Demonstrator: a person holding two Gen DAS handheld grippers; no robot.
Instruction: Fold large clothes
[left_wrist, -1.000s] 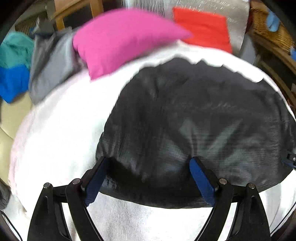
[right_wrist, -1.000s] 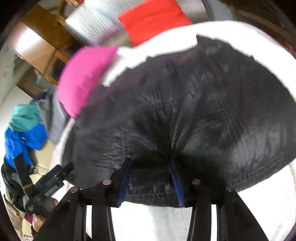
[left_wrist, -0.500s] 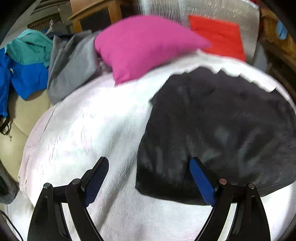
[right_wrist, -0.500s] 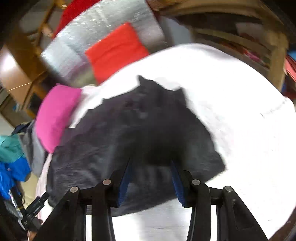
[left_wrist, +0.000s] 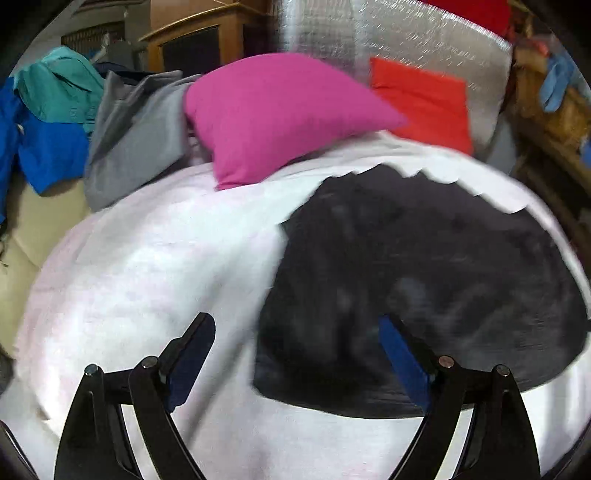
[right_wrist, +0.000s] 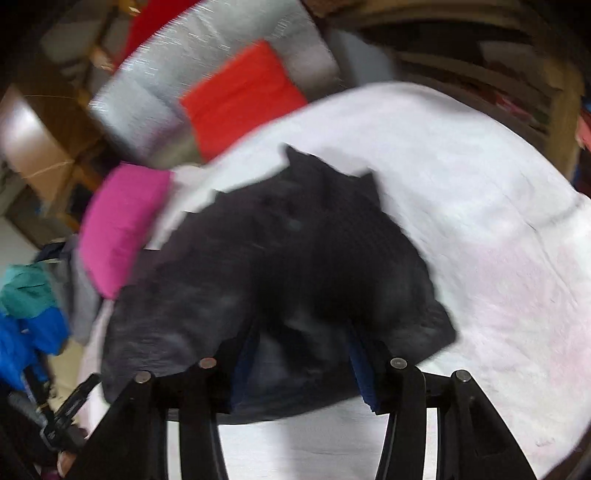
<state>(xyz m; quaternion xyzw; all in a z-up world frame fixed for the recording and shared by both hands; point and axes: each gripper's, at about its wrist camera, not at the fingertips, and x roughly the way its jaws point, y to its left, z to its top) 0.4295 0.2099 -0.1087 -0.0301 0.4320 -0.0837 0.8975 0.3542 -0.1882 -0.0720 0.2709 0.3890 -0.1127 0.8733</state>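
Note:
A folded black garment (left_wrist: 424, 280) lies on a white bed cover (left_wrist: 147, 266); it also shows in the right wrist view (right_wrist: 295, 266). My left gripper (left_wrist: 295, 354) is open and empty above the garment's near left corner, jaws wide apart. My right gripper (right_wrist: 299, 354) is open, its jaws a moderate way apart over the garment's near edge; the cloth lies below them. The right view is blurred by motion.
A pink pillow (left_wrist: 277, 110) and a red cushion (left_wrist: 424, 99) sit at the back of the bed against a silver panel (left_wrist: 406, 48). Grey (left_wrist: 129, 129), teal and blue clothes (left_wrist: 48, 147) are piled at the left. Wooden shelves (right_wrist: 480, 74) stand on the right.
Both grippers have pulled back and up from the black garment, so more of the bed shows. The left gripper has shifted left. The garment stays flat on the bed.

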